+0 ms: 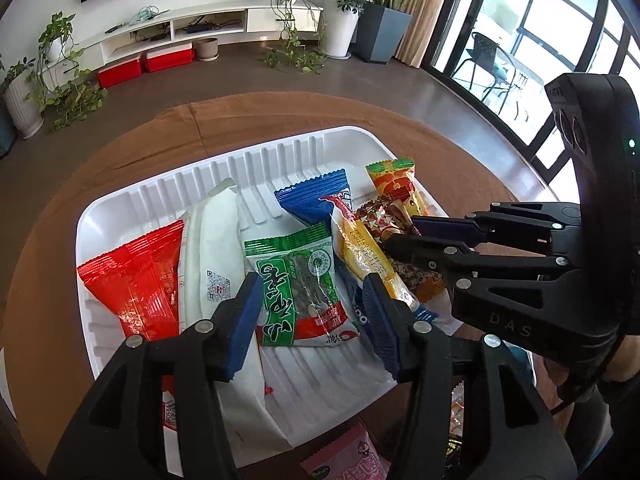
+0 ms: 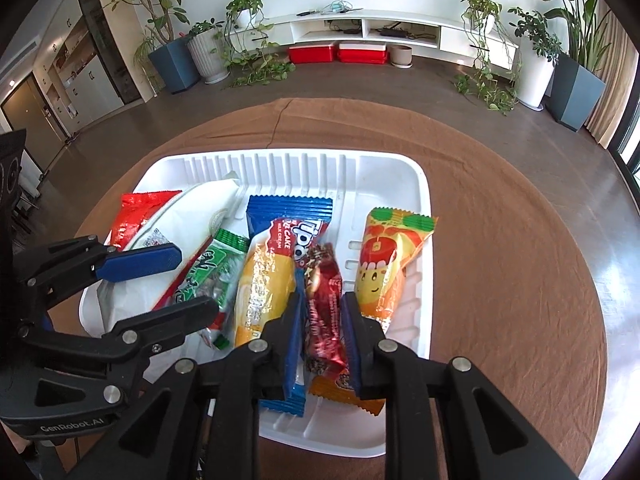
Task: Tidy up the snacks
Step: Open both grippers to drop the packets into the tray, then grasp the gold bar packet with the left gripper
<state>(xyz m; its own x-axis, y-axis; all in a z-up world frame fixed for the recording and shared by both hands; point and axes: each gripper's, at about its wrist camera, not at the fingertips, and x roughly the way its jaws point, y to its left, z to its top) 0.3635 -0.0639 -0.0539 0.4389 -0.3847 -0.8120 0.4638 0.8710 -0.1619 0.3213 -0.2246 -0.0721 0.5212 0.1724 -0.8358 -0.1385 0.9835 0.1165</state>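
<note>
A white ribbed tray (image 1: 280,156) (image 2: 404,168) on the brown table holds several snack packs. In it lie a red pack (image 1: 136,276), a white pack (image 1: 212,248), a green seaweed pack (image 1: 304,280) (image 2: 208,276), a blue pack (image 1: 316,196), a yellow cake pack (image 2: 260,292) and an orange pack (image 2: 384,264). My left gripper (image 1: 312,312) is open just above the green pack. My right gripper (image 2: 322,312) is shut on a dark red chocolate bar (image 2: 324,300) that lies in the tray. It also shows in the left wrist view (image 1: 404,236).
A pink pack (image 1: 348,460) and other wrappers lie on the brown tablecloth (image 2: 500,240) near the tray's front edge. Beyond the table are a TV stand, potted plants and red boxes on the floor.
</note>
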